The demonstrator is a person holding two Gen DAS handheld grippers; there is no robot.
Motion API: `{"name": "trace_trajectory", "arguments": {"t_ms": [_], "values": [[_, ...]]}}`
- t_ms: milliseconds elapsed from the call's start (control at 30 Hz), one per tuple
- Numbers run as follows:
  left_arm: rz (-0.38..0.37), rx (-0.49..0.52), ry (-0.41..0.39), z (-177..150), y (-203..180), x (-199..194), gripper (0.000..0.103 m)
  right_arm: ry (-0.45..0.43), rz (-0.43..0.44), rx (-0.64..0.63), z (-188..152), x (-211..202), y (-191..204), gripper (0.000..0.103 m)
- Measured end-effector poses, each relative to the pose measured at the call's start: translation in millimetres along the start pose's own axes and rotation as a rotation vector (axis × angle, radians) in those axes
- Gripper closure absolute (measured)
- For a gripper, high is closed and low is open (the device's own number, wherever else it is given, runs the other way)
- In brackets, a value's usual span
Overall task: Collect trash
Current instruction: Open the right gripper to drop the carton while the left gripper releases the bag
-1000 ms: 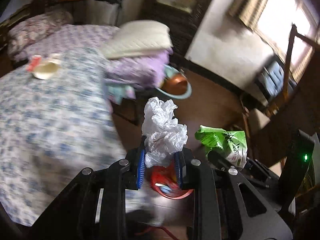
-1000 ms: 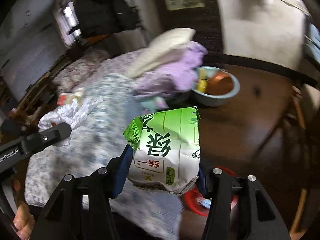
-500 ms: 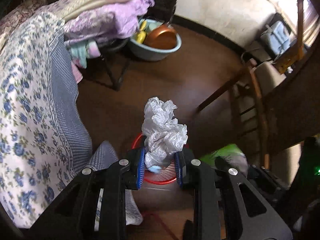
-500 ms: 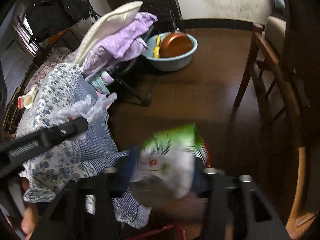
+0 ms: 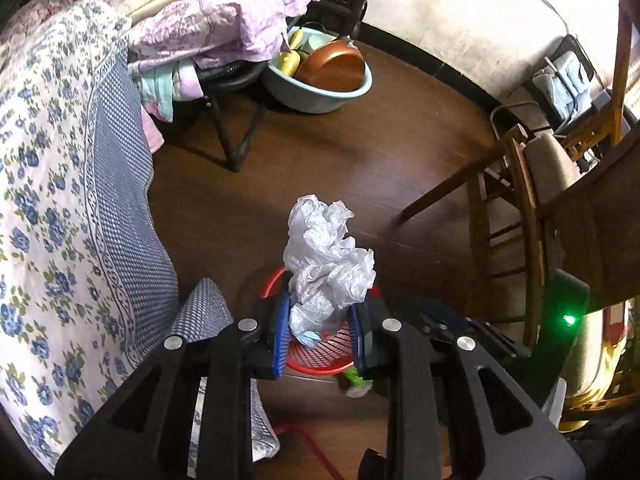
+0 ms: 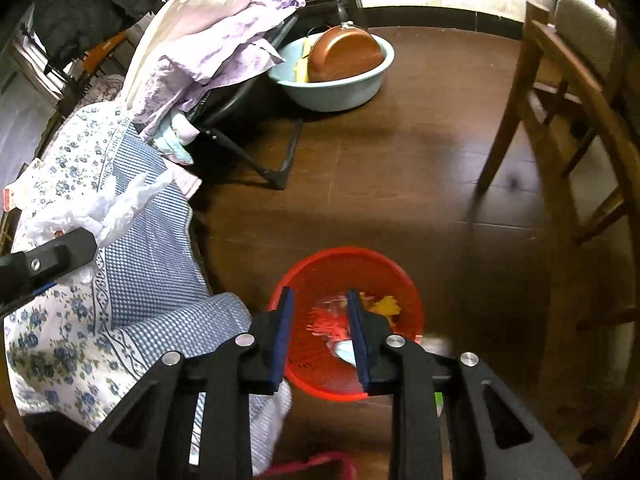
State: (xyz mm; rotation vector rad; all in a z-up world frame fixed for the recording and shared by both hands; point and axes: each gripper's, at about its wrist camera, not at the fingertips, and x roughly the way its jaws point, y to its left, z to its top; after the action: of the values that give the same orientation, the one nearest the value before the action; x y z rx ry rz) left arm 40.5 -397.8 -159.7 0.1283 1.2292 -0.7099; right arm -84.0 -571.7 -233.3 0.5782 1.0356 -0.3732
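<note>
My left gripper [image 5: 322, 312] is shut on a crumpled white plastic bag [image 5: 328, 256], held just above a red mesh basket [image 5: 276, 276] on the dark wooden floor. In the right wrist view that bag [image 6: 112, 208] and the left gripper [image 6: 52, 256] show at the far left. My right gripper [image 6: 320, 300] hovers over the same basket [image 6: 344, 252]; its jaws are closing with nothing between them. Bits of trash lie inside the basket. A green packet [image 5: 354, 378] shows below the basket's near rim, partly hidden by my right finger.
A bed with a blue floral cover [image 5: 60, 200] hangs down at the left. A folding stand with purple bedding [image 6: 216, 40] and a pale blue basin [image 6: 340, 92] holding a copper pan stand beyond. A wooden chair [image 6: 560, 92] is at the right.
Both grippers came down from the bed to above the red basket. The right gripper let go of the green packet and its jaws narrowed. The left still grips the white bag.
</note>
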Motion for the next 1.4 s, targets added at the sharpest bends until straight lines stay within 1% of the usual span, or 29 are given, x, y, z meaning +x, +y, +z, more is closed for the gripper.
{"name": "trace_trajectory", "arguments": {"t_ms": [167, 267, 367, 467, 600, 700, 767, 833, 900, 967, 1100, 1200, 1267, 1400], "values": [[0.011, 0.05, -0.017, -3.1, -10.3, -2.7, 0.077, 0.015, -0.025, 0.027, -7.0, -9.9, -25.1, 0.076], [0.011, 0.064, 0.001, -6.0, -13.8, 2.7, 0.077, 0.033, -0.028, 0.041, -11.9, -8.1, -34.0, 0.075], [-0.005, 0.077, 0.071, -14.1, -18.3, 19.1, 0.077, 0.049, -0.028, 0.059, -15.9, -6.2, -41.9, 0.074], [0.007, 0.115, 0.136, -25.2, -26.1, 38.1, 0.077, 0.058, -0.016, 0.075, -18.8, -2.8, -44.8, 0.074], [0.024, 0.161, 0.171, -35.2, -34.4, 52.5, 0.077, 0.065, 0.004, 0.083, -21.0, 1.2, -42.8, 0.074], [0.021, 0.157, 0.23, -41.2, -33.5, 70.8, 0.077, 0.069, 0.01, 0.098, -21.0, 3.8, -45.7, 0.073], [0.042, 0.154, 0.282, -47.4, -31.4, 90.8, 0.077, 0.072, 0.01, 0.11, -21.3, 5.1, -48.5, 0.073], [0.048, 0.143, 0.329, -50.7, -27.8, 111.2, 0.077, 0.082, 0.015, 0.131, -23.4, 8.3, -53.9, 0.073], [0.053, 0.133, 0.361, -53.7, -26.6, 128.6, 0.077, 0.094, 0.024, 0.152, -26.0, 11.4, -58.5, 0.072], [0.055, 0.131, 0.386, -56.8, -25.9, 142.5, 0.077, 0.103, 0.032, 0.163, -26.4, 14.2, -61.2, 0.07], [0.058, 0.106, 0.418, -58.3, -20.3, 156.2, 0.077, 0.13, 0.036, 0.165, -27.6, 22.0, -63.0, 0.067], [0.074, 0.098, 0.425, -57.2, -14.8, 163.0, 0.077, 0.165, 0.048, 0.152, -31.0, 32.3, -59.4, 0.064], [0.077, 0.088, 0.432, -56.9, -11.6, 167.4, 0.077, 0.185, 0.061, 0.132, -34.8, 38.0, -54.2, 0.059], [0.083, 0.076, 0.442, -57.3, -7.0, 174.2, 0.076, 0.206, 0.078, 0.126, -40.1, 44.3, -47.9, 0.057]]}}
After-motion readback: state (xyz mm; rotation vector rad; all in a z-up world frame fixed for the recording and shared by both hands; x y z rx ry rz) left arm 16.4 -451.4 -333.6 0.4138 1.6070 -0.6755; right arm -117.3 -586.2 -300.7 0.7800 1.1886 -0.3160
